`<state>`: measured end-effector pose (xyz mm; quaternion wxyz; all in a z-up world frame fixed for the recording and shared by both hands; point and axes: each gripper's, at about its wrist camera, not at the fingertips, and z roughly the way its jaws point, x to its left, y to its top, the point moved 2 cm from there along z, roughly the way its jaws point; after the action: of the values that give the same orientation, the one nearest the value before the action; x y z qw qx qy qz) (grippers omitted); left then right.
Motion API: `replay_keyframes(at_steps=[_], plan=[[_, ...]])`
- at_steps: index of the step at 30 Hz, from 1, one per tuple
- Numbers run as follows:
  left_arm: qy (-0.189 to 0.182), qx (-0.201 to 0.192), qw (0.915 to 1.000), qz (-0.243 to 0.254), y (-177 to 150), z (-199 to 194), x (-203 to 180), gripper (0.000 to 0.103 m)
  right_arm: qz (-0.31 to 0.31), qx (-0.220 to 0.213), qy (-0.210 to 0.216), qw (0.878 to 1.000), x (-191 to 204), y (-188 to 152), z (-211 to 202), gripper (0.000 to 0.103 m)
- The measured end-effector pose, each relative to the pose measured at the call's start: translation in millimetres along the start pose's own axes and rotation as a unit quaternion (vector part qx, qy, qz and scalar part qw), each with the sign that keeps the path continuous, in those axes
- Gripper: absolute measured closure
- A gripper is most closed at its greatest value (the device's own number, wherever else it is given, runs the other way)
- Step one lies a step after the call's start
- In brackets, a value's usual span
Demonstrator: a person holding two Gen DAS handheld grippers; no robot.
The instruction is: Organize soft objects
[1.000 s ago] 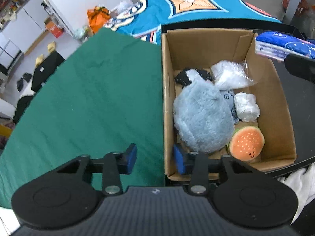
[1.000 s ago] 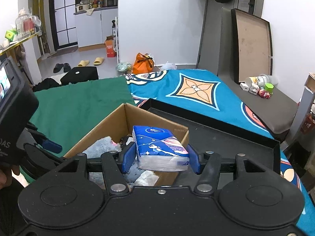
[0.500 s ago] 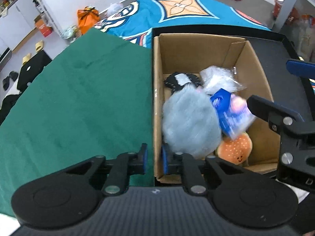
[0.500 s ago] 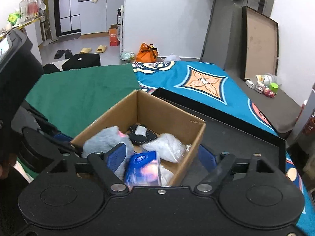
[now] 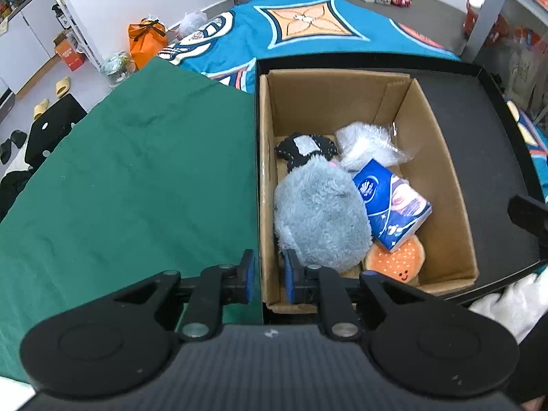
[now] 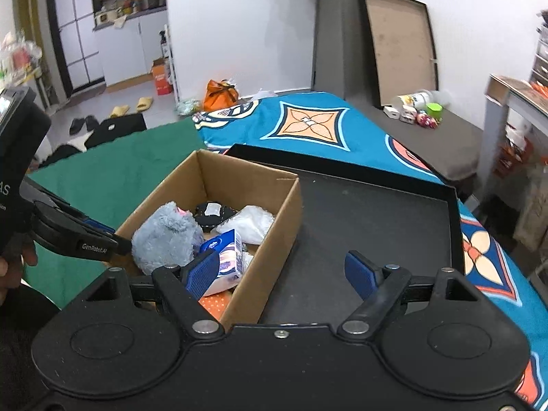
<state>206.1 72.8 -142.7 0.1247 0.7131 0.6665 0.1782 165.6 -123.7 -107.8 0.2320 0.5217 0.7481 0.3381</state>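
1. Cardboard box (image 5: pixel 441 178); open-topped, stiff corrugated walls, matte brown; stands on a black tray (image 5: pixel 479 130) with a raised rim; a green cloth (image 5: pixel 137 178) lies off to the left of the left gripper.
2. Left gripper (image 5: pixel 267 275); blue pads narrowed onto the box's near-left wall, one pad outside, one inside; looks clamped on that wall, judged to be steadying the box.
3. Grey plush (image 5: pixel 320 219); largest item, just ahead of the left gripper inside the box; shaggy, rounded, light and squashy; judged best pinched deep into the pile.
4. Tissue pack (image 5: pixel 390 205); blue glossy film, soft brick shape; leans tilted against the plush, its lower end on the burger plush (image 5: pixel 397 263); film likely slippery, so grip across the short sides.
5. Right gripper (image 6: pixel 282 272); fingers spread wide, nothing between them; held above the box's near-right corner and the tray.
6. Clear bag (image 5: pixel 370 144) of white stuff; crinkly, light; beyond the tissue pack.
7. Black-and-white soft item (image 5: pixel 304 147); small, beyond the grey plush.
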Motion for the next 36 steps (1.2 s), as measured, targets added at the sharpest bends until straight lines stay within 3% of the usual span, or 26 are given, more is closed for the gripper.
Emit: replay_keyframes(at_steps=[6, 10, 21, 28, 36], plan=[[0.01, -0.031, 0.9995, -0.001, -2.3, -24.6, -4.7, 0.052, 0.03, -0.012, -0.004, 0.999, -12.0, -1.4, -18.6, 0.023], [0.005, -0.041, 0.9991, -0.004, -3.1, -40.8, -13.7, 0.046, 0.047, -0.022, -0.013, 0.999, -20.9, -1.9, -31.0, 0.019], [0.011, -0.071, 0.9974, -0.007, -10.8, -89.7, -35.4, 0.017, 0.096, -0.047, -0.016, 0.994, -42.3, -8.7, -67.4, 0.0], [0.008, -0.074, 0.9971, -0.012, -18.3, -120.5, -44.1, 0.011, 0.128, -0.037, 0.005, 0.991, -56.0, -12.4, -84.5, 0.0], [0.0, -0.099, 0.9946, -0.031, -29.8, -162.8, -54.4, 0.003, 0.124, -0.035, 0.007, 0.992, -59.1, -13.2, -110.2, 0.0]])
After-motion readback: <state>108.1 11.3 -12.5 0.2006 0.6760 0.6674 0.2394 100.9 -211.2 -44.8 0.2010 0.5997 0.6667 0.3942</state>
